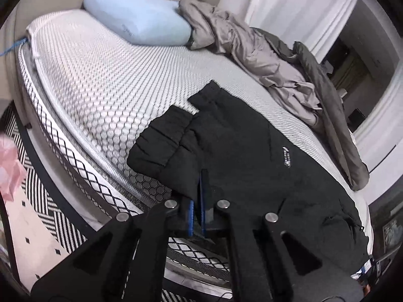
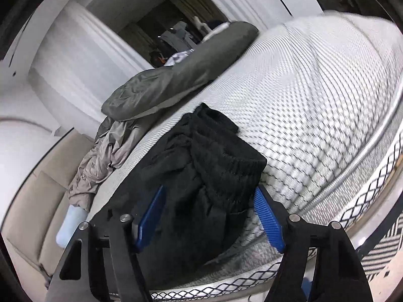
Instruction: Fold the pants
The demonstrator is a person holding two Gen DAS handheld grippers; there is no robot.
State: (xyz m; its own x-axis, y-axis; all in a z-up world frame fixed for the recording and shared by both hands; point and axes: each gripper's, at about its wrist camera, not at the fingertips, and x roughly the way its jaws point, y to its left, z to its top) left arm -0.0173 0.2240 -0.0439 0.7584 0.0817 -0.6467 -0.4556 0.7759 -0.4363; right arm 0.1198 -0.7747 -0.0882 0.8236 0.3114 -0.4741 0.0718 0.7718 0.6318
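While the black pants [image 1: 241,151] lie spread on the mattress [image 1: 100,80], the left wrist view has the left gripper [image 1: 197,196] at six o'clock, its blue pads pressed together on the edge of the cloth near the leg cuffs. The cuffs lie doubled towards eleven o'clock, a small white logo showing at three. A pale blue pillow [image 1: 136,22] sits at twelve, a crumpled grey duvet [image 1: 277,63] running from one to four o'clock, and a black-and-white patterned rug [image 1: 42,196] covers the floor at eight.

In the right wrist view, the right gripper [image 2: 209,214] at six o'clock stands with its jaws apart, the elastic waistband end of the pants [image 2: 214,166] bunched between the blue pads; I cannot tell whether they press it yet. By my reckoning a lengthwise fold is in hand: the right needs a firm pinch on the waistband before both ends lift together. A grey cushion [image 2: 181,75] lies at eleven, white curtains beyond.
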